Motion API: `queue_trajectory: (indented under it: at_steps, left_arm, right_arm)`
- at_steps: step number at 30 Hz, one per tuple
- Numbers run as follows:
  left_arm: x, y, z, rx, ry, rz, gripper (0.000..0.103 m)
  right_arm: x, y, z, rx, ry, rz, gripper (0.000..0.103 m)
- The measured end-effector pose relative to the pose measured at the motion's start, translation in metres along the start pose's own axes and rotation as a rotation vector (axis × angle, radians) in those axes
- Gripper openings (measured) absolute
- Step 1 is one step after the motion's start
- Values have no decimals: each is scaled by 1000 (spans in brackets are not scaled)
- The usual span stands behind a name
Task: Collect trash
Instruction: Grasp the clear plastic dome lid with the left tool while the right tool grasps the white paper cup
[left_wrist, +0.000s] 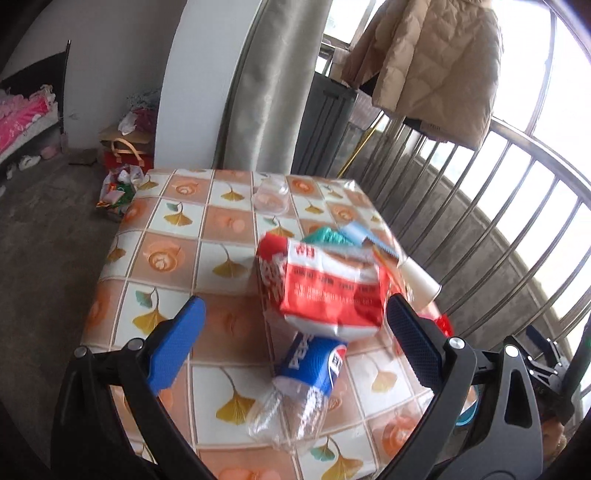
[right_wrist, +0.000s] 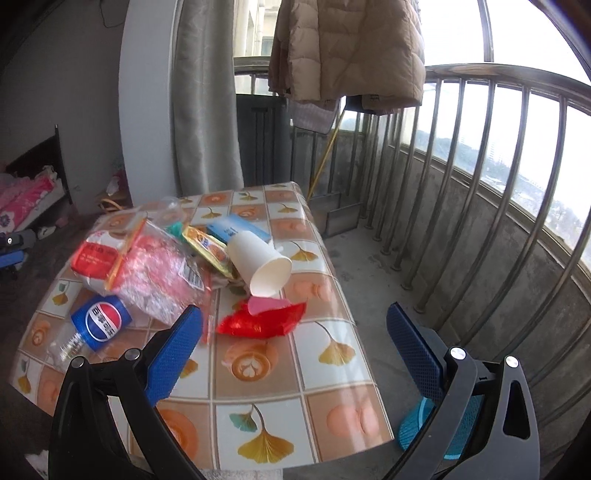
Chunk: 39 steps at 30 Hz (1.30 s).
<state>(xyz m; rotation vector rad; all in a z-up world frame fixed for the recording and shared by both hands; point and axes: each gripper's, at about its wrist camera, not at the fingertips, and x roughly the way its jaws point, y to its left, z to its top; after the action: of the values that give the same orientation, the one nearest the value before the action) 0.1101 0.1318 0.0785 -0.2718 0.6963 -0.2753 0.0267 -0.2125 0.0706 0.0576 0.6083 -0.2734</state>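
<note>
A pile of trash lies on a small table with a patterned cloth. In it are a red and white food bag, a crushed Pepsi bottle, a white paper cup on its side, a red wrapper, a yellow packet, a blue carton and a clear plastic cup. My left gripper is open, its fingers either side of the bag and bottle. My right gripper is open just short of the red wrapper.
A metal railing curves along the right, with a beige jacket hanging over it. A curtain and a dark bin stand behind the table. A blue basket sits on the floor at the right. Bags lie on the floor at the left.
</note>
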Motion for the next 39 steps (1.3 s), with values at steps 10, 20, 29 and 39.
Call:
queue_trajectory:
  at_steps: [10, 20, 29, 39]
  left_arm:
    - [137, 53, 135, 139, 67, -34, 94]
    - [298, 62, 173, 213, 222, -68, 94]
    - [380, 36, 164, 332, 323, 45, 94]
    - [398, 32, 159, 373, 338, 66, 61]
  right_arm:
    - [133, 1, 90, 15, 339, 325, 97]
    - [222, 32, 72, -162, 571, 320, 97]
    - [247, 39, 66, -223, 619, 315, 92]
    - [252, 41, 60, -260, 638, 323, 63]
